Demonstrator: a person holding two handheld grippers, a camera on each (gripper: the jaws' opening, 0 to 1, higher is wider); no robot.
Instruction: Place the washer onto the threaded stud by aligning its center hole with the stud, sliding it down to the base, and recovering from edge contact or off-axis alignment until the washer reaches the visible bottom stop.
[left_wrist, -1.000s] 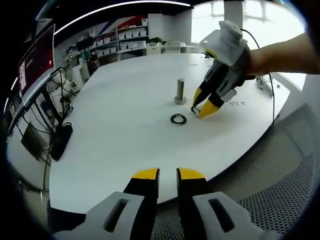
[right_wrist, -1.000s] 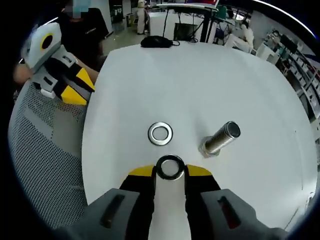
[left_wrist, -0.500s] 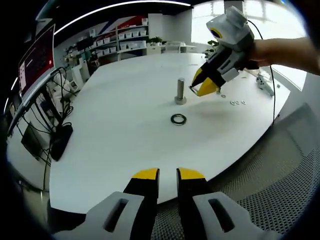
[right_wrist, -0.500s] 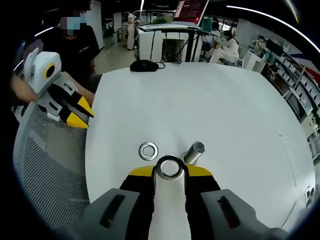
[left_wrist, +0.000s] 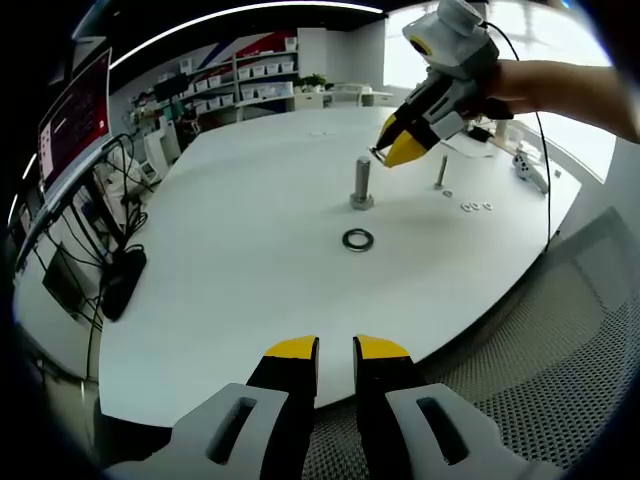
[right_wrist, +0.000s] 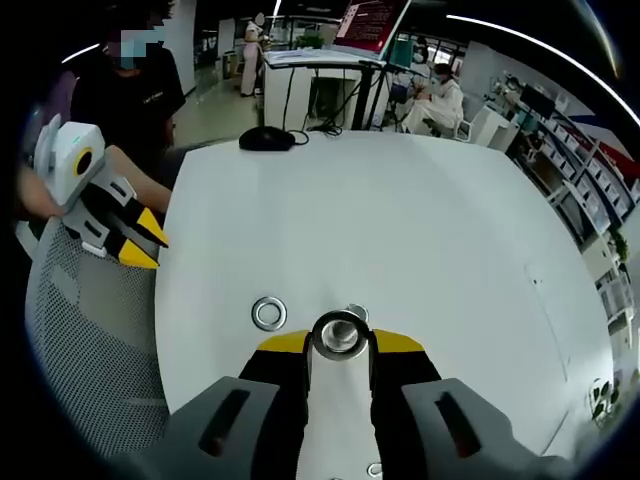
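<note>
The white table (left_wrist: 250, 230) carries it all, and the threaded stud (left_wrist: 361, 182) stands upright at its middle, long axis straight up off the surface, flared base down. In the left gripper view the right gripper (left_wrist: 392, 152) hangs at about two o'clock from the stud's top, just above and beside it, with the washer's edge barely peeking out between its yellow tips.

In the right gripper view it's nearly a straight-down look: the washer (right_wrist: 340, 334) is pinched at its rim between the right gripper's fingers (right_wrist: 287, 343), lying flat with its hole facing the camera, and the stud's base (right_wrist: 357, 313) is just showing at one o'clock behind its rim. So I'd call the hole close to over the stud but a touch off-axis; the stud top sits slightly toward one o'clock of centre. A small nudge that way, keeping the washer level, then down along the stud's upright axis looks like the play. Catch the rim on the stud's top edge and it will tilt.

The left gripper (left_wrist: 335, 348) is well back at the table's near edge, fingers nearly pressed together with a thin gap and nothing held; the right is by far the nearer one. A spare washer (left_wrist: 357, 239) lies flat on the table at six o'clock from the stud, apart from it.
</note>
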